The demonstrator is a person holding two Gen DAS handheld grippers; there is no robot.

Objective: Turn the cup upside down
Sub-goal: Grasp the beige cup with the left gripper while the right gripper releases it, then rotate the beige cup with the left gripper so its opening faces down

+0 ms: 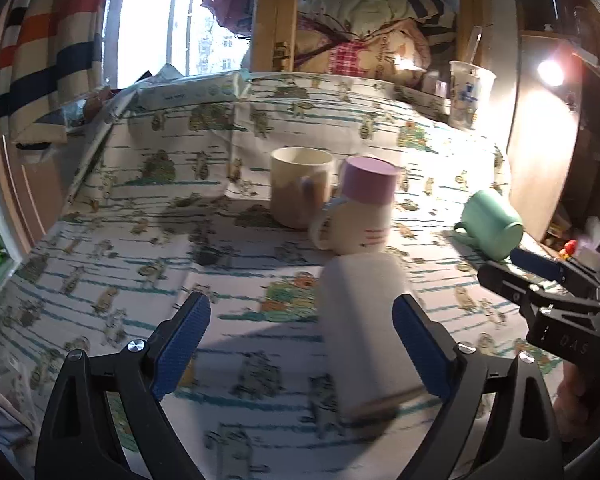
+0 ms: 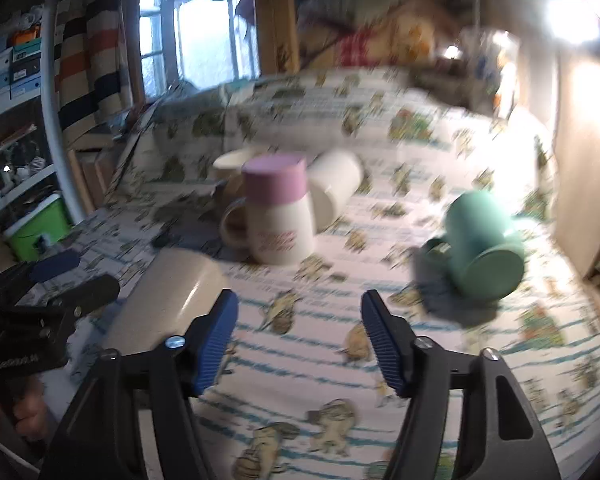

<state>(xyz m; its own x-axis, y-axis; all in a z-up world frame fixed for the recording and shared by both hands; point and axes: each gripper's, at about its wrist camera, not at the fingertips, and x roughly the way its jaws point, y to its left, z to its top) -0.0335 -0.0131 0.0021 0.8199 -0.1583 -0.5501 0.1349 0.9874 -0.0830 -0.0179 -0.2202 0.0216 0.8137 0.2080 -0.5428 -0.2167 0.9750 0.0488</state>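
On the patterned tablecloth (image 1: 148,216), the left gripper (image 1: 300,344) stood released, a white cup (image 1: 364,320) lying on its side between its spread fingers. Farther off stood a cream mug (image 1: 300,188) and an upturned pink-based mug (image 1: 360,208). At right, the right gripper (image 2: 298,340) gaped empty near a toppled green cup (image 2: 484,244).

Glossy ceramic-looking green mug (image 2: 482,246) lies on a printed, matt cloth (image 1: 140,240); jaws carry ribbed blue pads (image 2: 216,340).

Daylit window (image 1: 156,28) behind striped curtain (image 1: 48,40), wooden post (image 1: 270,12), bright lamp (image 1: 550,70) at right.
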